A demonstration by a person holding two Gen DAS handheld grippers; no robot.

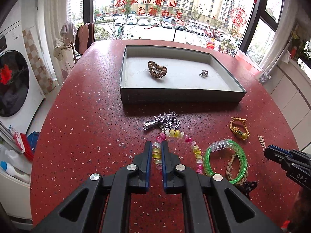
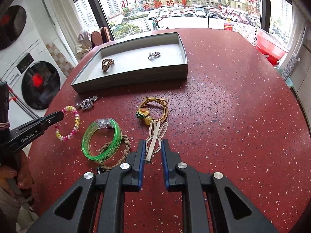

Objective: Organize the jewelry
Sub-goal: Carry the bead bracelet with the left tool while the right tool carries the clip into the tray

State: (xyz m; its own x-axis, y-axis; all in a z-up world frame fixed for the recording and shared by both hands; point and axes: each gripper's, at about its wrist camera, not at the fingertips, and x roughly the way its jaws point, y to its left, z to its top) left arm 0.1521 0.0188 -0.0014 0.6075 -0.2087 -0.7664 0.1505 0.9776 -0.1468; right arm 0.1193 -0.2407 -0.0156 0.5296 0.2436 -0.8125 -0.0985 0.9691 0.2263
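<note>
While pointing away lengthwise, rabbit hair clip (image 2: 155, 138) seemingly untouched between right claw (image 2: 153, 145).

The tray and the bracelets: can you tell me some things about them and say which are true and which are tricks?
1. The gray tray holds two things, a brown coil hair tie and a small silver piece. True.
2. The green bangle is inside the tray. False: it lies on the red table, partly over a braided band.
3. The left gripper has its fingers on either side of the pink and yellow coil bracelet. True.
4. The right gripper is squeezed tight on the silver rabbit clip. False: its fingers stand apart around it.
</note>
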